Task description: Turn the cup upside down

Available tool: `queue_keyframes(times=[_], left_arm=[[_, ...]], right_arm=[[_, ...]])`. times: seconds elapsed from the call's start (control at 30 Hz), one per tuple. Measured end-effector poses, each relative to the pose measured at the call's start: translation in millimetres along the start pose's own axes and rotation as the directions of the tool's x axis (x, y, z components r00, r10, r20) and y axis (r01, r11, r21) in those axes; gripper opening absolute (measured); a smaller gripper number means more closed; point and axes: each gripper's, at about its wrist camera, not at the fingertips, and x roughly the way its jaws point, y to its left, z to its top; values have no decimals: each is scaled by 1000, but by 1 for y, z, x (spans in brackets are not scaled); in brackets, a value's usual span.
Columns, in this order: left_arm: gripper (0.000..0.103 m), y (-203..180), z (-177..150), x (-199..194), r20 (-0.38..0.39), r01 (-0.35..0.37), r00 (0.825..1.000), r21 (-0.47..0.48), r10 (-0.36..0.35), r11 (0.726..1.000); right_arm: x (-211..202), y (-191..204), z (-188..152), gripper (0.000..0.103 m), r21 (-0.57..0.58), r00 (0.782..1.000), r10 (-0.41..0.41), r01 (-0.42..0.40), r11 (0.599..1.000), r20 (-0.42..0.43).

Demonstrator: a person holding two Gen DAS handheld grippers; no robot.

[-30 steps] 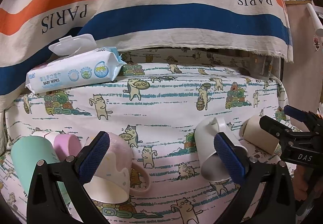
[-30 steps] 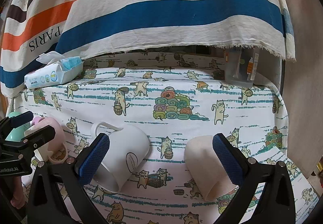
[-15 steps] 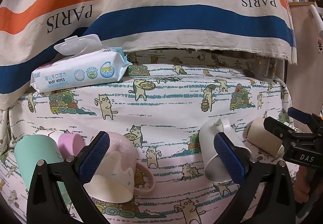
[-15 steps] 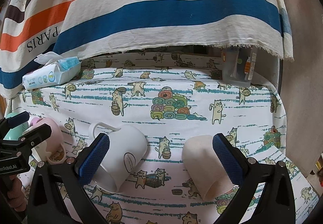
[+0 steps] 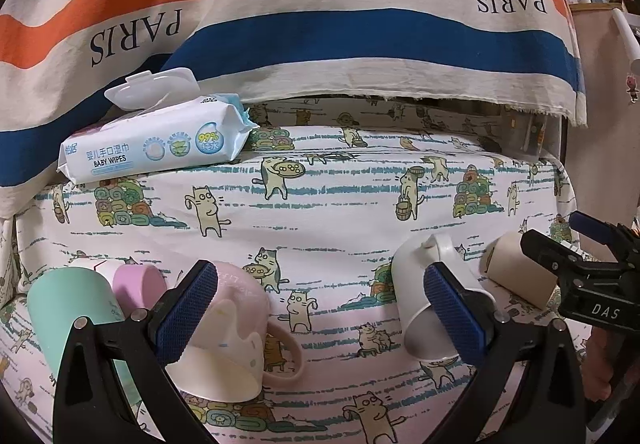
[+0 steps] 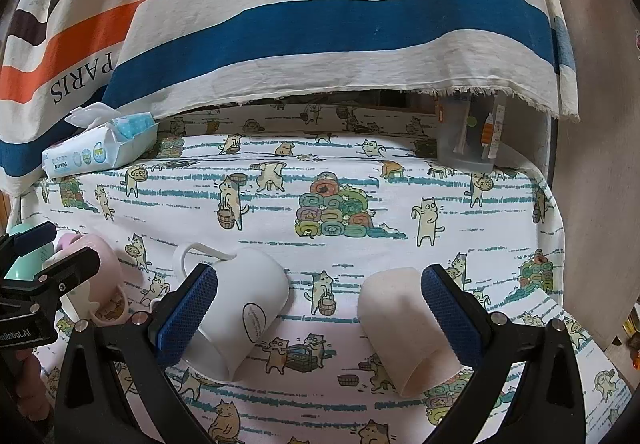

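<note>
White mug lies left of beige cup on tablecloth.

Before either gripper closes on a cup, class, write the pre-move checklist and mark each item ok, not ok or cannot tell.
1. Left gripper open: ok.
2. Right gripper open: ok.
3. Pink mug lying on its side, mouth toward the camera: ok.
4. White mug between the right gripper's fingers: not ok, it sits at the left finger; the beige cup sits at the right one.
5. Bare tablecloth between mug and cup for setting one down: ok.
6. Cups empty: cannot tell.
</note>
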Motion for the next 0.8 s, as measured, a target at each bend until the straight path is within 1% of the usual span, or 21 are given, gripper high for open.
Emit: queue_keyframes(times=[0.13, 0.37, 0.53, 0.8], left_arm=[[102, -1, 0, 1, -3, -11, 1000, -1, 11, 1000], [102, 1, -1, 3, -20, 3, 1000, -6, -3, 1000], [102, -2, -1, -1, -6, 10, 1000, 5, -10, 1000], [102, -2, 0, -1, -9, 6, 1000, 1, -6, 1000]], right_arm=[[0, 0, 0, 102, 0, 1000, 2, -2, 1000, -1], [0, 1, 1, 102, -4, 1000, 9, -9, 1000, -1], [0, 3, 1, 102, -7, 1000, 14, -14, 1000, -2], [0, 2, 1, 102, -7, 1000, 14, -14, 1000, -3]])
